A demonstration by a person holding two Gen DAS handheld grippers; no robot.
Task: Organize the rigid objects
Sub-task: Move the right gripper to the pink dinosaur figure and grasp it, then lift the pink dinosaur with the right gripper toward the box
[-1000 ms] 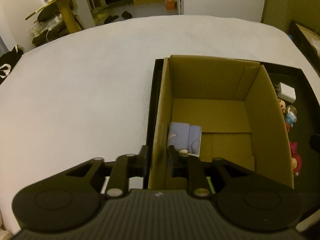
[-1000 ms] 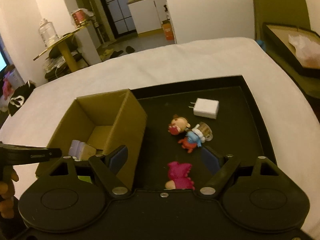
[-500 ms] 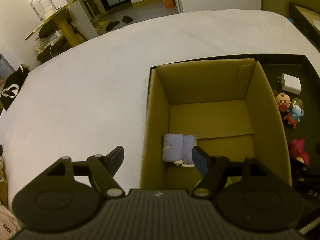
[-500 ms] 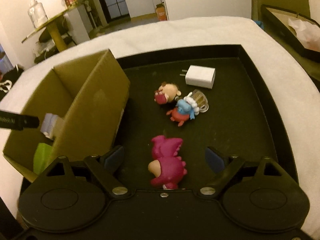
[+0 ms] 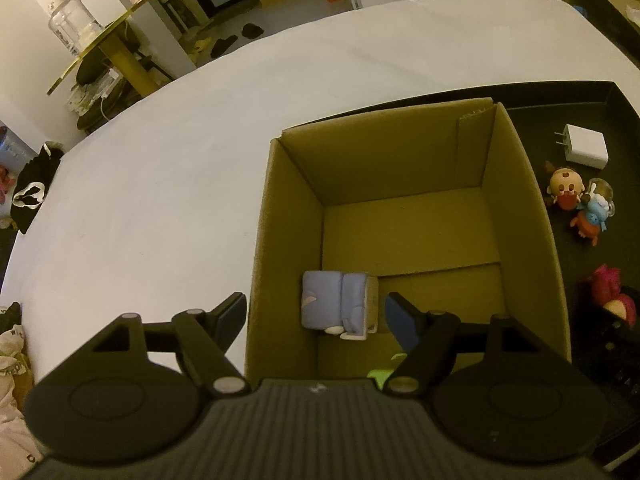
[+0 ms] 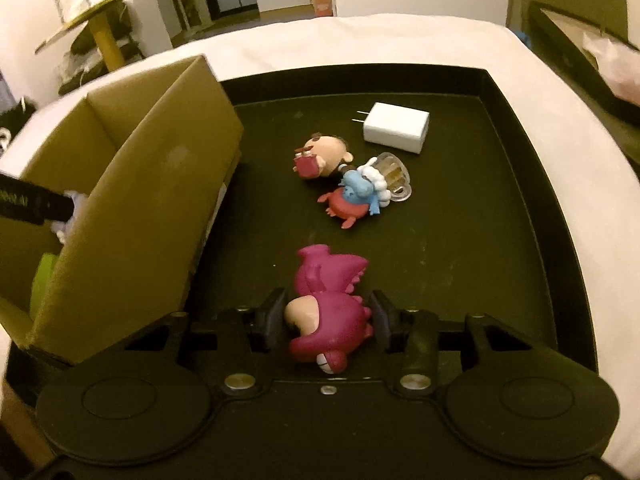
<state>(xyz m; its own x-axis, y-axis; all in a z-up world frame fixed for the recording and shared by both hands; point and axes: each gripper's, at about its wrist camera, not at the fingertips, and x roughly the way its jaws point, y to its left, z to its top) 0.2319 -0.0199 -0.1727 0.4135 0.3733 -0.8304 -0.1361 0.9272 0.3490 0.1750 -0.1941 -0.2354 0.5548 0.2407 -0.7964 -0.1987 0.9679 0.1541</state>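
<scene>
On the left, the left gripper [image 5: 316, 312] hangs over the near wall of the open cardboard box [image 5: 516, 184], its jaws spread wide with nothing between them; one finger sits outside the wall and the other inside. Just past it, a pale blue block-shaped toy [image 5: 338, 300] rests on the box floor, and a green item [image 5: 384, 368] shows at the near edge; these look already sorted. The box stands at the left end of a black tray [image 6: 528, 184] on the white-covered surface [image 5: 160, 184], likely so each transfer from the tray stays short. To the right, loose on the tray, lie a small big-headed figurine [image 6: 324, 156], a blue and red figure [image 6: 356, 196] touching it, and a white plug adapter [image 6: 396, 128] just beyond. Nearest the camera, the right gripper [image 6: 328, 318] is closing on the magenta dinosaur toy [image 6: 332, 304], which lies on its side between the pads, gripped across its body, presumably to lift it into the box.
</scene>
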